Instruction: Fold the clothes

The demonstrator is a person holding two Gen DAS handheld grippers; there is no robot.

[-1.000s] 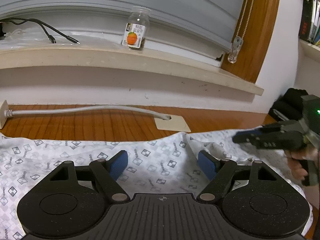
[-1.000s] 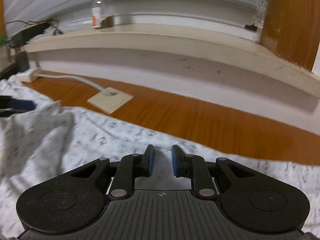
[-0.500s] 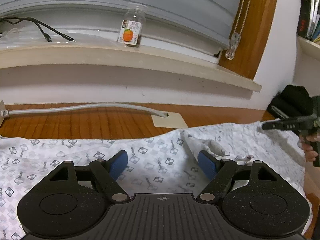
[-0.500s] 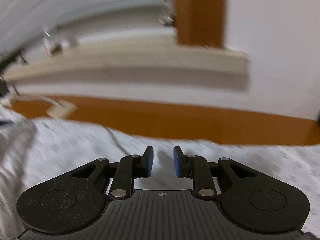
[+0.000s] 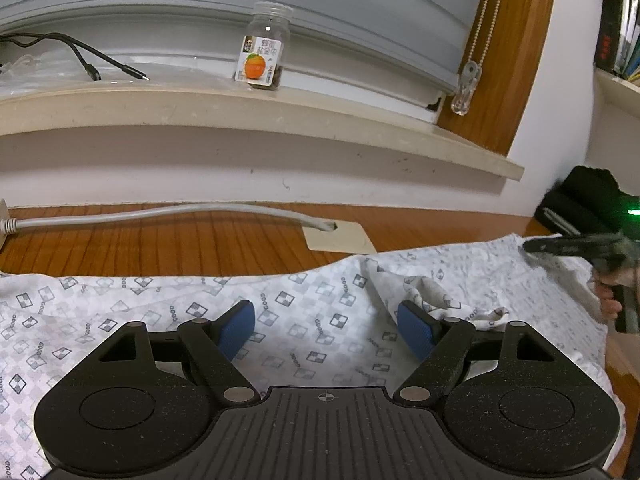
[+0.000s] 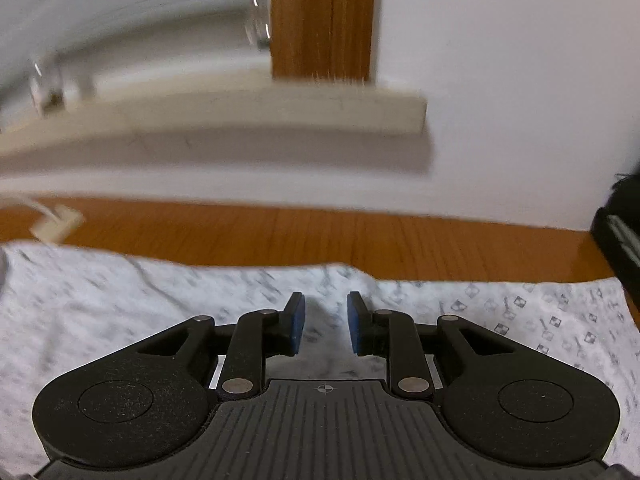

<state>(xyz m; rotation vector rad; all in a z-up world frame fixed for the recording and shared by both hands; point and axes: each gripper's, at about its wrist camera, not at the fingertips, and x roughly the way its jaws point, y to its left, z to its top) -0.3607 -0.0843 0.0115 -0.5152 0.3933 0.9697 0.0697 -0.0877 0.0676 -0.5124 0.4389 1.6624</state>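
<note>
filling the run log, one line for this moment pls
step: fold clothes | left gripper: open above patterned garment | right gripper: part open above garment, nothing held | fold: not yet started

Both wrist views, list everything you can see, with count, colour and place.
Garment: one, white with grey checks, spread on desk.
Desk: one, brown wood.
Jar: one, clear, orange label, on windowsill.
Windowsill: one, beige.
Grey cable: one, across desk.
Black cables: two plug ends, left on sill.
Blind cord: one, beaded, right of the window.
Books: several, shelf far right.
Left gripper: jaws wide open.
Right gripper: jaws open over the garment.
</note>
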